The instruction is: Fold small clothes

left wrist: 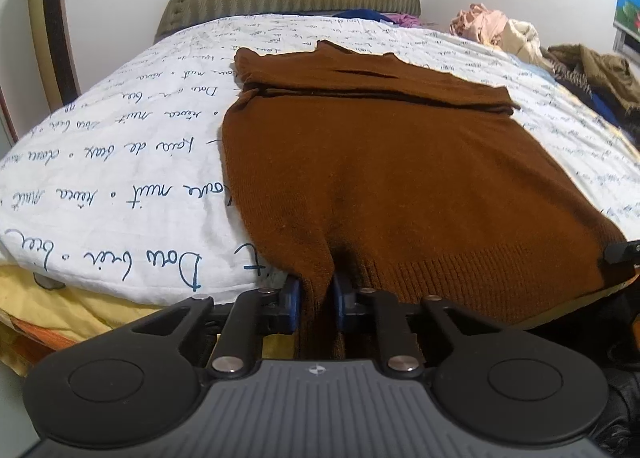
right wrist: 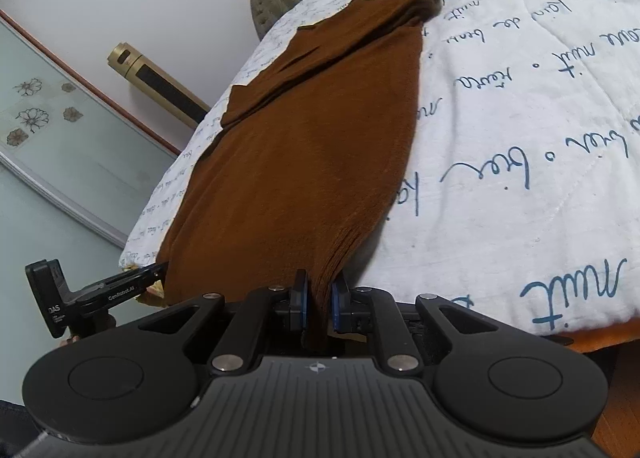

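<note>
Pinching brown sweater [left wrist: 372, 162] hem: left claw [left wrist: 316, 300], right claw [right wrist: 318, 304]; clothes pile [left wrist: 540, 46] beyond.

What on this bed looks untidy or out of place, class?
The brown sweater lies mostly flat on the white quilt, its hem pinched by the left gripper and the right gripper. The odd part is the heap of crumpled clothes at the far right edge, unfolded and jumbled.
</note>
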{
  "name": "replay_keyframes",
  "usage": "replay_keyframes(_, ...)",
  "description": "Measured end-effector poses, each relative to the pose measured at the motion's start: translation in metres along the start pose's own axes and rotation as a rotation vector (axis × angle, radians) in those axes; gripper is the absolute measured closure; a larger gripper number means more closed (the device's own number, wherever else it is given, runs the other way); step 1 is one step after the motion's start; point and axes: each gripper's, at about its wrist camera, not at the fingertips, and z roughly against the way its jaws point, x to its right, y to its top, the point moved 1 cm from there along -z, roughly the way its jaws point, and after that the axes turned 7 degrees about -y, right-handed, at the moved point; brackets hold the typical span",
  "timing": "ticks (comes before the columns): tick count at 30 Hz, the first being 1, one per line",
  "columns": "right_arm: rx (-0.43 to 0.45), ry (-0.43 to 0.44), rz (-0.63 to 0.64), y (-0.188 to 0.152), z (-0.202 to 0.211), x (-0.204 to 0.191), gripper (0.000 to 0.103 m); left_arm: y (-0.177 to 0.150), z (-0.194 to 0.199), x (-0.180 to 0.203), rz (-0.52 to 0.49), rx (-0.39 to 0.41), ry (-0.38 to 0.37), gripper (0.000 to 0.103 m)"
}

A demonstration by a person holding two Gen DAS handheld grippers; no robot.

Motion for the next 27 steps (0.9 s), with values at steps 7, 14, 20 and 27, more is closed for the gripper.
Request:
replay_keyframes(7, 0.006, -0.022, 0.014, -0.001, 0.013, 0.001, 0.087, -0.006, 0.006, -0.02, 0.074, 0.005, -0.039, 0.087)
replay_keyframes(14, 0.072, -0.045, -0.018, 0.005, 0.032, 0.01, 0.087, -0.001, 0.014, -0.032, 0.123, 0.027, -0.064, 0.087)
replay_keyframes(20, 0.054, 0.035, -0.143, 0.008, 0.031, 0.036, 0.036, -0.003, 0.012, -0.037, 0.136, 0.013, -0.066, 0.087)
replay_keyframes(27, 0.014, 0.224, -0.229, 0.008, 0.004, 0.046, 0.036, -0.008, 0.008, -0.041, 0.187, 0.0, -0.129, 0.087)
